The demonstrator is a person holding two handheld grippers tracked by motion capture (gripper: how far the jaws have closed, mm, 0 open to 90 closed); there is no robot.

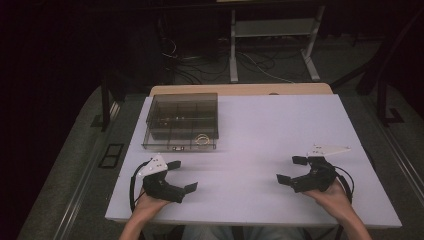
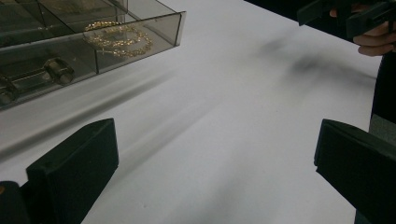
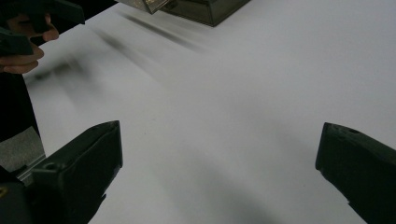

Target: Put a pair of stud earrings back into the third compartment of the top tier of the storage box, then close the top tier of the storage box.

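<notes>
Smoked translucent plastic formed the compartment box [image 1: 182, 121], which stood toward the far left corner of the white worktop [image 1: 265, 145], its lid apparently raised at the back. A gold chain [image 2: 119, 38] lay coiled in its near right compartment; a small clear knob or clasp [image 2: 58, 70] sat at the box's near wall.

I held the left hand-held gripper [image 1: 181, 176] just off the near left edge, jaws spread wide and empty, a short way in front of the box. The right hand-held gripper [image 1: 291, 169] rested near the near right edge, likewise wide and empty, well apart from the box.

Risks, in my judgement: the chain is fine and slack, so a broad jaw closing on it could catch one loop and drag or snag the rest on a divider. The box looked light; a nudge to its wall could slide it unless the other gripper steadied it.

Contents of the farther compartments were too dim to identify, and the box was cut off at the top edge of the right gripper view.
</notes>
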